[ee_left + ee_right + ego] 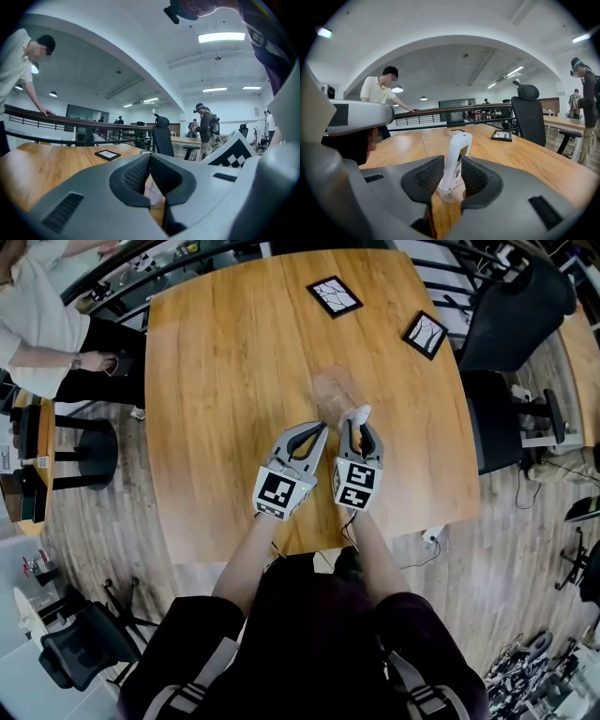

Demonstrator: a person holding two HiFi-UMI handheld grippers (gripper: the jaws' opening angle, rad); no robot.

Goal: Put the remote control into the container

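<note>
A clear plastic container (336, 392) stands near the middle of the wooden table (225, 381). My right gripper (359, 430) is shut on a white remote control (359, 414), which points up and away between the jaws (457, 154), right at the container's near side. A clear ridged part of the container (450, 193) shows at the remote's lower end. My left gripper (322, 427) reaches the container's near left edge. In the left gripper view its jaws (150, 161) are pressed together on thin clear plastic (152, 187).
Two black-framed tiles (334, 295) (425, 334) lie at the table's far side. A person in a light shirt (37, 324) stands at the left by a railing. A black office chair (516, 306) stands at the table's right edge.
</note>
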